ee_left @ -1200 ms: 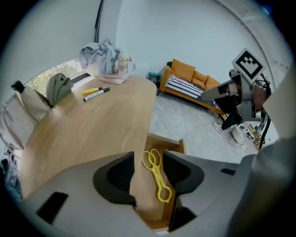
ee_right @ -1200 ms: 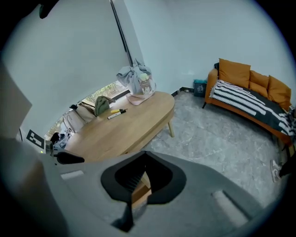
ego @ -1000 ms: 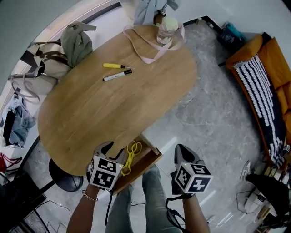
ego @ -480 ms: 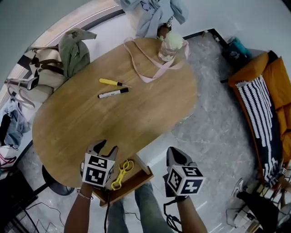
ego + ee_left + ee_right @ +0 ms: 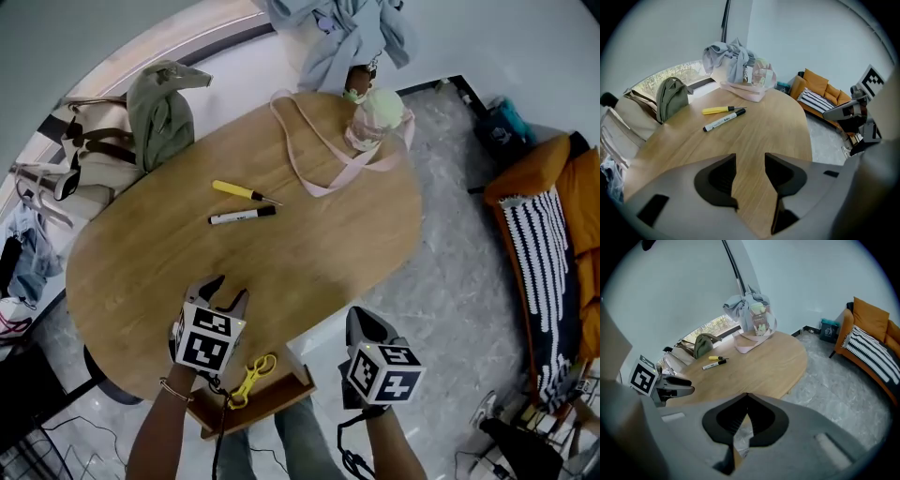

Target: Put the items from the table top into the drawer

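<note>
The left gripper (image 5: 225, 293) hangs over the near edge of the table (image 5: 309, 253), its 2 jaws apart with nothing between them. The right gripper (image 5: 362, 321) is past the edge, over the floor, jaws closed together and empty. A marker (image 5: 242, 216) and a yellow pen (image 5: 244, 192) lie side by side mid-table. Scissors (image 5: 251, 375) sit in the open drawer (image 5: 281, 394)

Near half: oval wooden worktop (image 5: 309, 272) left bare.
Middle: crossed by a yellow pen (image 5: 242, 192) and a black-capped white marker (image 5: 242, 217).
Far end: taken up by a pink-strapped bag (image 5: 323, 173).
Open wooden drawer (image 5: 281, 390): partly occupied by yellow scissors (image 5: 249, 377).
</note>
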Motion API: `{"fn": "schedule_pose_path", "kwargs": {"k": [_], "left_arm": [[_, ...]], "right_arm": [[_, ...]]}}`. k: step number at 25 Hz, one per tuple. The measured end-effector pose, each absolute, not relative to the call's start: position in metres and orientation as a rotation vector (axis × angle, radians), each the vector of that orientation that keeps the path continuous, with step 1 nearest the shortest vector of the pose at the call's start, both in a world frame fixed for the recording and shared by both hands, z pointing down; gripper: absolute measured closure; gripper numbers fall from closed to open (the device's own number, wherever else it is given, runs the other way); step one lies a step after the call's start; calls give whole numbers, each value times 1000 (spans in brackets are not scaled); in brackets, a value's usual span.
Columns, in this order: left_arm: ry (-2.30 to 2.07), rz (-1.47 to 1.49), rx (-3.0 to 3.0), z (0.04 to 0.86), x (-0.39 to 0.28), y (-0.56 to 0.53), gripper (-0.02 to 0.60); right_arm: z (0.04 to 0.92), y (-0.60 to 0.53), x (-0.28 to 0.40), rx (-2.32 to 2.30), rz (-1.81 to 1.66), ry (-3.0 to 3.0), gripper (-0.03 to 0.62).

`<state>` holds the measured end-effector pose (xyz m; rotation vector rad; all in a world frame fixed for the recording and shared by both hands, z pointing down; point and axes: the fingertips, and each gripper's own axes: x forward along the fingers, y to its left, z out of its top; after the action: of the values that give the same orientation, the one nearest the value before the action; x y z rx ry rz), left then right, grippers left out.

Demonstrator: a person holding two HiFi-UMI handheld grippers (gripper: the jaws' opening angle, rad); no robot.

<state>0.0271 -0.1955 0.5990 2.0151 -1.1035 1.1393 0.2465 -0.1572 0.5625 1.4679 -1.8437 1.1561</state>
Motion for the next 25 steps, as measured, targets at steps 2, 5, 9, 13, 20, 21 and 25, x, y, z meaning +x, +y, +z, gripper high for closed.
{"fn": "schedule_pose_path", "kwargs": {"k": [2, 5, 9, 13, 20, 21, 25], "left_arm": [[-1116, 1153, 2027, 600, 26, -210, 393], [-1137, 1171, 2036, 602, 24, -228, 393], [-1151, 1199, 2051, 606, 21, -252, 393], [-1147, 1228, 2064, 612, 19, -276, 393], [-1138, 1344, 2113, 610, 11, -313, 393], [-1129, 1367, 2118, 611, 10, -317, 393], [-1074, 1455, 2143, 619, 10, -324, 391]], "right_arm": [[563, -167, 246, 1458, 1149, -1849, 589], [564, -181, 245, 1443, 1137, -1858, 589], [562, -193, 244, 1430, 1129, -1866, 589], [564, -194, 247, 1429, 1139, -1856, 588], [573, -192, 253, 1416, 1158, -1833, 589], [574, -193, 254, 1415, 1157, -1831, 588], [577, -195, 261, 1422, 1158, -1823, 588]]}}
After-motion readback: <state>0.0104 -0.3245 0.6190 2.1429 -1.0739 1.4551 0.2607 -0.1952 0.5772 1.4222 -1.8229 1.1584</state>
